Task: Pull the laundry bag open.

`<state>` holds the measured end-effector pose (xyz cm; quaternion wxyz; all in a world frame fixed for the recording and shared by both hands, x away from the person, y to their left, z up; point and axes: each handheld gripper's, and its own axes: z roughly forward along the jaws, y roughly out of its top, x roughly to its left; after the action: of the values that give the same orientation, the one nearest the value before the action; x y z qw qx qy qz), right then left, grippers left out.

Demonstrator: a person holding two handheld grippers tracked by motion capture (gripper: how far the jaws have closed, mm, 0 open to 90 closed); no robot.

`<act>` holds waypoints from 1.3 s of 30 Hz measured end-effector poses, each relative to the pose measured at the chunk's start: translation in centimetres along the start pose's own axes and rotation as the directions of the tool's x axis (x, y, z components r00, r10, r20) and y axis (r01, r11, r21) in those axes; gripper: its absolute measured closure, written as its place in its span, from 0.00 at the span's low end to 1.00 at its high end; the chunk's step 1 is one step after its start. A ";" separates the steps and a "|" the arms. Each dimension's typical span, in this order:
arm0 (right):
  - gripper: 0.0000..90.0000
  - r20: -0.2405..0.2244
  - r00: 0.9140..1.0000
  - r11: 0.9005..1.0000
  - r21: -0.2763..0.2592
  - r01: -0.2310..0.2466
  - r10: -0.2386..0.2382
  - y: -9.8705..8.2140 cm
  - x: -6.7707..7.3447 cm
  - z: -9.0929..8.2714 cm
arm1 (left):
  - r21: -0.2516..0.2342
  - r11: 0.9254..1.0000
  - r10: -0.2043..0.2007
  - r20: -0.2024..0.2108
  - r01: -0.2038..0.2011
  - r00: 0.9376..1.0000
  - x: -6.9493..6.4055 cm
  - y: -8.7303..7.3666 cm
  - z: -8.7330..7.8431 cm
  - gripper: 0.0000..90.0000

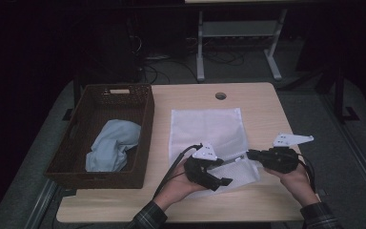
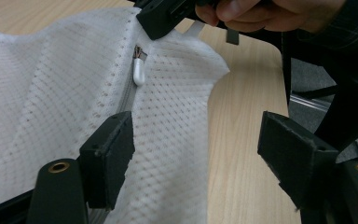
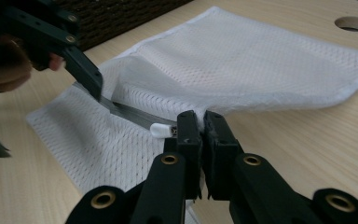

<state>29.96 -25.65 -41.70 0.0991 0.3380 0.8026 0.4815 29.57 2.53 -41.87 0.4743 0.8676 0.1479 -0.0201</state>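
The right claw (image 3: 201, 133) is clamped shut on the edge of a white mesh bag (image 1: 208, 133) beside its zipper pull (image 3: 161, 129), lifting that corner off the table (image 1: 267, 114). The left claw (image 2: 200, 154) stands open, one jaw resting on the mesh by the grey zipper. The bag lies just right of a brown wicker basket (image 1: 138, 90), in which a light blue cloth (image 1: 112, 145) sits crumpled.
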 end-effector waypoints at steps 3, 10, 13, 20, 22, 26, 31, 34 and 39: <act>0.95 -0.020 1.000 1.000 -0.005 0.006 -0.006 0.2 0.4 0.0 | 0.005 1.000 -0.003 0.004 0.003 1.000 0.0 0.0 0.3 0.31; 0.95 -0.080 0.996 1.000 -0.011 0.023 -0.024 0.6 1.3 0.1 | 0.012 1.000 0.001 0.005 -0.001 1.000 0.0 0.0 0.5 0.35; 0.95 -0.097 0.995 0.999 -0.012 0.033 -0.034 0.7 1.7 0.2 | 0.009 1.000 0.003 0.011 -0.003 1.000 0.0 0.0 0.5 0.37; 0.95 -0.121 0.991 0.999 -0.014 0.046 -0.047 0.8 2.3 0.4 | 0.004 1.000 0.000 0.011 0.000 1.000 0.1 0.0 0.7 0.43; 0.95 -0.127 0.991 0.999 -0.015 0.050 -0.052 0.8 2.4 0.4 | 0.001 1.000 -0.003 0.009 0.003 1.000 0.2 0.0 0.8 0.44; 0.95 -0.131 0.990 0.999 -0.019 0.051 -0.053 0.9 2.5 0.4 | -0.002 1.000 -0.011 0.020 0.011 1.000 0.3 0.1 0.9 0.50; 0.95 -0.138 0.988 0.998 -0.023 0.059 -0.061 0.9 2.7 0.4 | -0.015 0.999 -0.031 0.030 0.031 0.999 0.6 0.3 1.2 0.55; 0.95 -0.137 0.989 0.998 -0.025 0.059 -0.062 0.9 2.8 0.3 | -0.024 0.998 -0.055 0.025 0.056 0.998 0.8 0.4 1.3 0.59; 0.95 -0.138 0.988 0.998 -0.027 0.062 -0.065 1.0 2.8 0.4 | -0.023 0.998 -0.060 0.007 0.061 0.998 1.0 0.5 1.4 0.70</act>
<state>28.43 -23.30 -40.60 0.0622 0.2770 0.8125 0.5092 30.81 1.36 -42.41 0.4842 0.8570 0.1729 -0.0352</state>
